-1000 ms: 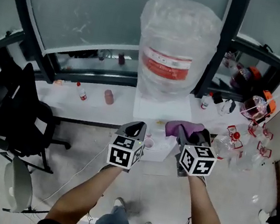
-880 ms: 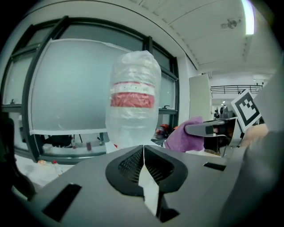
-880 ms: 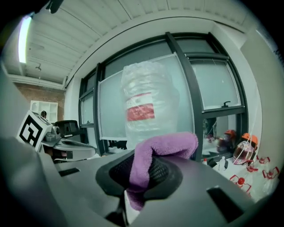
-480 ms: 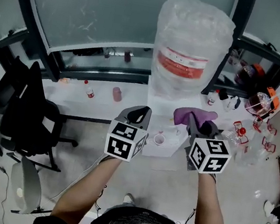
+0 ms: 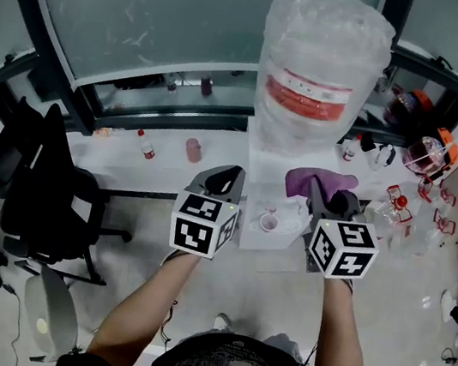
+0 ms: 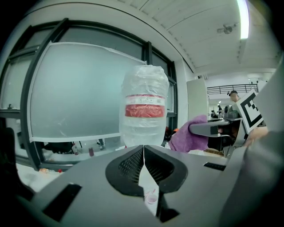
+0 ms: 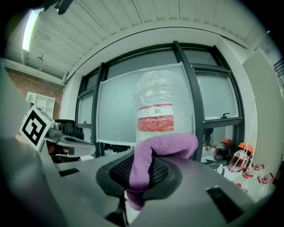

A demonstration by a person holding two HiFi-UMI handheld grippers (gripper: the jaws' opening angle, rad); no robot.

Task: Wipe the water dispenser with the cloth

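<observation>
Right gripper (image 5: 323, 201) is clamping the purple cloth (image 5: 316, 182) just at 3 o'clock of the water dispenser (image 5: 263, 175), which is standing against the frosted window (image 5: 152, 17). Left gripper (image 5: 226, 188) is hanging closed and empty at its 9 o'clock.

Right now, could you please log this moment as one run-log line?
left claw: shut, empty | right claw: shut on purple cloth | water dispenser: straight ahead, cloth contact unclear
</observation>
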